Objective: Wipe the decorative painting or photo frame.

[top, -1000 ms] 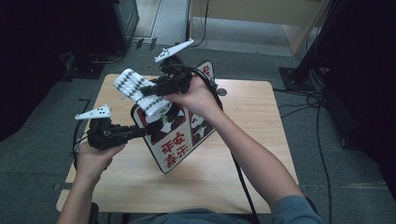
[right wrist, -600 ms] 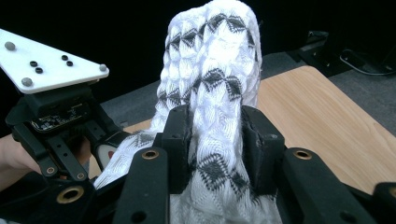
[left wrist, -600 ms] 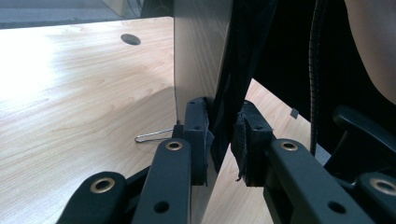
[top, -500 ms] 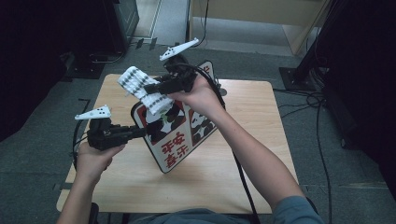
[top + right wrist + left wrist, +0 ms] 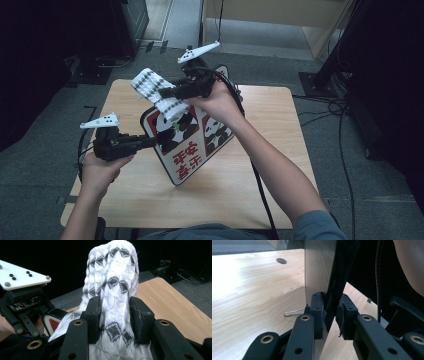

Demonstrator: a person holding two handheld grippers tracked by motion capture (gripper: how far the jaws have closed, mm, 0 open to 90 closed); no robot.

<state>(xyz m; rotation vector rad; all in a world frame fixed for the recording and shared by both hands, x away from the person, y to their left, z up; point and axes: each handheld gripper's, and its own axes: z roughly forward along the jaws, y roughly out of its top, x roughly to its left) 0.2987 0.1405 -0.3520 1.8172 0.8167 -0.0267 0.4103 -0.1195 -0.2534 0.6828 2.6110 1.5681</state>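
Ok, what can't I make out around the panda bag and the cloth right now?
- Black panda-print bag: high view, its mouth sits behind the white black-patterned knitted cloth.
- Cloth's lower end: right gripper view, cut off by the bottom edge.
- Bag's print: left gripper view, edge-on between the left tool pads.

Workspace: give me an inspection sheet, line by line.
Surface: light wooden table, round hole in its top.
Job's things: panda bag held upright; black-and-white patterned cloth above its mouth.
Clutter: thin metal clip on the table.
Grippers: left gripper clamped on the bag's edge; right gripper around the cloth, jaws just been opening, pads touching it.
Cables: black cable trailing from the right gripper; more on the floor.
Surroundings: grey carpet, dark equipment, wooden furniture behind.
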